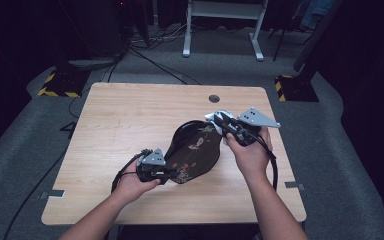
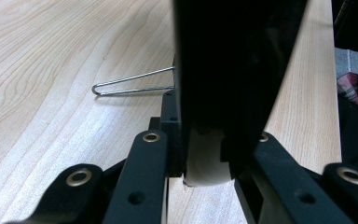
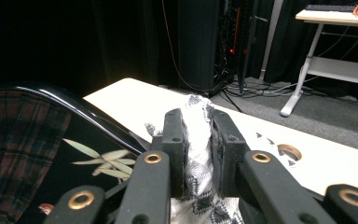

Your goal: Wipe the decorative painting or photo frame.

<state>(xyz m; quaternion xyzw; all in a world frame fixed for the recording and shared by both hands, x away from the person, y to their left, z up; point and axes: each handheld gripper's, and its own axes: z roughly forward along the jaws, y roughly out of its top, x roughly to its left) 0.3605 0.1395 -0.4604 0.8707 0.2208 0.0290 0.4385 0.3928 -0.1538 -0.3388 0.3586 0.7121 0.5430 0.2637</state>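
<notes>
Resting tilted on the table (image 1: 115,120), the black lacquered tray (image 1: 192,152) is clamped at its near edge by the left gripper (image 1: 166,175), while the right gripper (image 1: 219,120), shut on a patterned cloth (image 3: 196,154), looks set to wipe it.

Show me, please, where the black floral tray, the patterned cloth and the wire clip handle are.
black floral tray (image 1: 192,152): high view, on its painted face.
patterned cloth (image 3: 196,163): right gripper view, on the fold pinched between the right tool's jaws.
wire clip handle (image 2: 130,84): left gripper view, on the wire loop above the table.
</notes>
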